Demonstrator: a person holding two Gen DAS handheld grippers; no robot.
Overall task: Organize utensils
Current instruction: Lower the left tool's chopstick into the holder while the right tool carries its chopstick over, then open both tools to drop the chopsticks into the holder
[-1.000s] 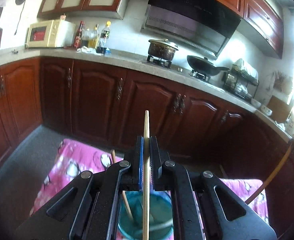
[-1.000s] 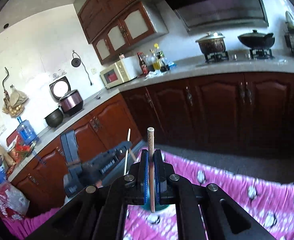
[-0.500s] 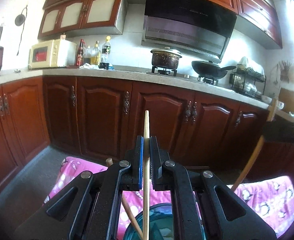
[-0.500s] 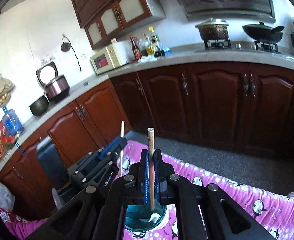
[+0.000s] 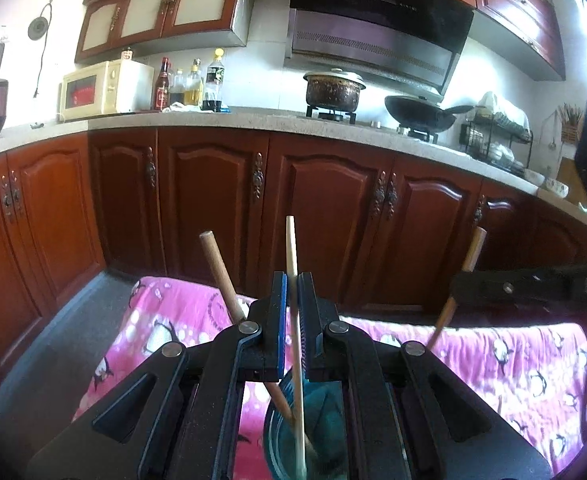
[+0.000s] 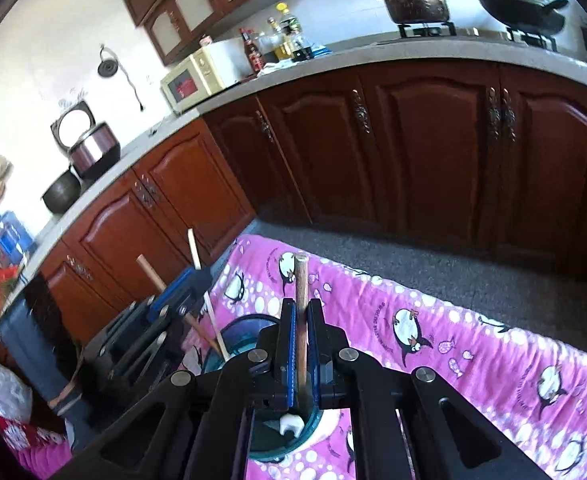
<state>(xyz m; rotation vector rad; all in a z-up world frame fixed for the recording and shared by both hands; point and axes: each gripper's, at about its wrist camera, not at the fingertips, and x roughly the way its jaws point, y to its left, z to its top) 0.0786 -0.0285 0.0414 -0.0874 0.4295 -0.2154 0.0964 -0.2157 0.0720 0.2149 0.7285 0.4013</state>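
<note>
My left gripper (image 5: 291, 280) is shut on a thin pale wooden chopstick (image 5: 292, 248) held upright, its lower end inside a teal cup (image 5: 325, 432) below the jaws. A thicker wooden handle (image 5: 217, 272) leans in the same cup. My right gripper (image 6: 301, 308) is shut on a wooden-handled utensil (image 6: 300, 280), held upright over the teal cup (image 6: 245, 332). The left gripper (image 6: 177, 300) shows at left in the right wrist view with its chopstick (image 6: 193, 252). The right gripper (image 5: 533, 288) shows at right in the left wrist view.
The cup stands on a pink penguin-print cloth (image 6: 433, 328) over a table. Dark wooden kitchen cabinets (image 5: 313, 208) and a stone counter (image 5: 253, 120) with a microwave (image 5: 105, 90), bottles, a pot and a wok lie beyond. A grey floor (image 6: 413, 252) separates them.
Both grippers have come lower and closer together over the cup, each still holding its utensil. The leaning wooden handle and the right gripper now show more fully in the left wrist view.
</note>
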